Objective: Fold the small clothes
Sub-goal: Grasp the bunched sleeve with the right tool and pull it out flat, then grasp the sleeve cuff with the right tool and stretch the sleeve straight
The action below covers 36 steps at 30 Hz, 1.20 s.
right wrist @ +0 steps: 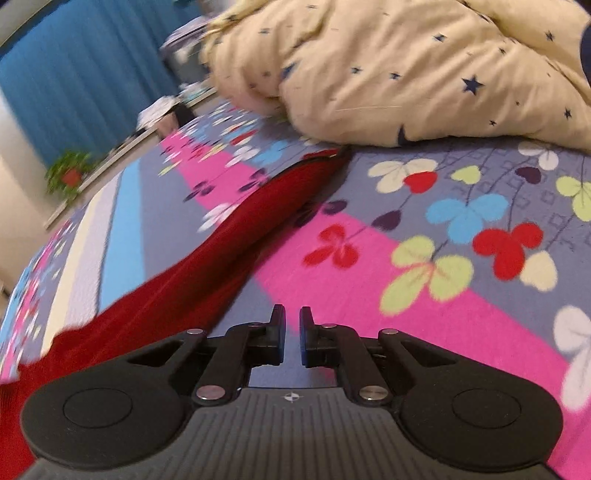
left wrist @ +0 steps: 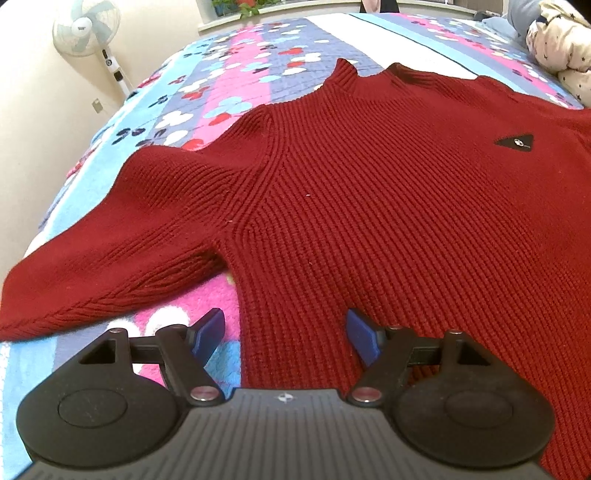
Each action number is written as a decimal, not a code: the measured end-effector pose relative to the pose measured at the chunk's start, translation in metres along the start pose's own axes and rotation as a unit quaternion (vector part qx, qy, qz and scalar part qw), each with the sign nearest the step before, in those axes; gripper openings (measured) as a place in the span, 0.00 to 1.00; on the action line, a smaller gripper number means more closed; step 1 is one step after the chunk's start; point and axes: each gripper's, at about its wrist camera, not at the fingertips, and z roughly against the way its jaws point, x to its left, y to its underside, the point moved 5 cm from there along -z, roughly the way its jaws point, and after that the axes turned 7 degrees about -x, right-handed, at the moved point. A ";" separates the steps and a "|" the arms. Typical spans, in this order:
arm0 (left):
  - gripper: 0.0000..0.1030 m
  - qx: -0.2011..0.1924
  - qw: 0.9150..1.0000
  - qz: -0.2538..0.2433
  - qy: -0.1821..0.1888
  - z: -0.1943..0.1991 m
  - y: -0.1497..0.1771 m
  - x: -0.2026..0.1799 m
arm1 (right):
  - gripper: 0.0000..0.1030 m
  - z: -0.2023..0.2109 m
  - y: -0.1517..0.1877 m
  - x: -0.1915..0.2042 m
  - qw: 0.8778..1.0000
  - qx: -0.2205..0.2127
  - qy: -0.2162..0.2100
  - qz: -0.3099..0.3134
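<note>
A dark red ribbed knit sweater (left wrist: 369,206) lies spread flat on the bed, collar at the far side and one sleeve stretched out to the left. A black triangular label (left wrist: 515,142) sits on its chest. My left gripper (left wrist: 286,321) hovers open just above the sweater's near side edge, below the armpit, with nothing held between its blue pads. In the right wrist view the sweater's other sleeve (right wrist: 221,251) runs away to the left. My right gripper (right wrist: 292,314) is shut and empty, low over the bedspread beside that sleeve.
The flowered bedspread (right wrist: 369,277) in pink, blue and grey covers the bed. A bunched cream quilt with dark stars (right wrist: 406,74) lies at the sleeve's far end. A standing fan (left wrist: 86,27) is off the bed's left edge, and a potted plant (right wrist: 70,173) sits below a blue curtain (right wrist: 74,81).
</note>
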 end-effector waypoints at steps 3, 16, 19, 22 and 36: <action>0.76 0.001 1.000 -0.005 0.006 -0.003 -0.003 -0.001 | 0.10 -0.030 -0.009 -0.002 1.000 -0.014 0.023 0.011; 0.81 -0.003 1.000 -0.007 0.010 -0.006 -0.005 0.000 | 0.12 -0.132 -0.067 0.089 0.988 -0.061 0.035 0.140; 0.81 -0.002 1.000 -0.002 0.013 -0.007 -0.004 0.002 | 0.24 -0.143 -0.068 0.091 0.989 -0.034 0.005 0.145; 0.82 -0.002 1.000 -0.001 0.015 -0.007 -0.004 0.002 | 0.35 -0.143 -0.069 0.063 0.994 -0.041 0.027 0.096; 0.82 -0.008 1.000 -0.007 0.014 -0.007 -0.002 0.002 | 0.45 -0.172 -0.058 0.063 0.999 0.014 -0.027 -0.045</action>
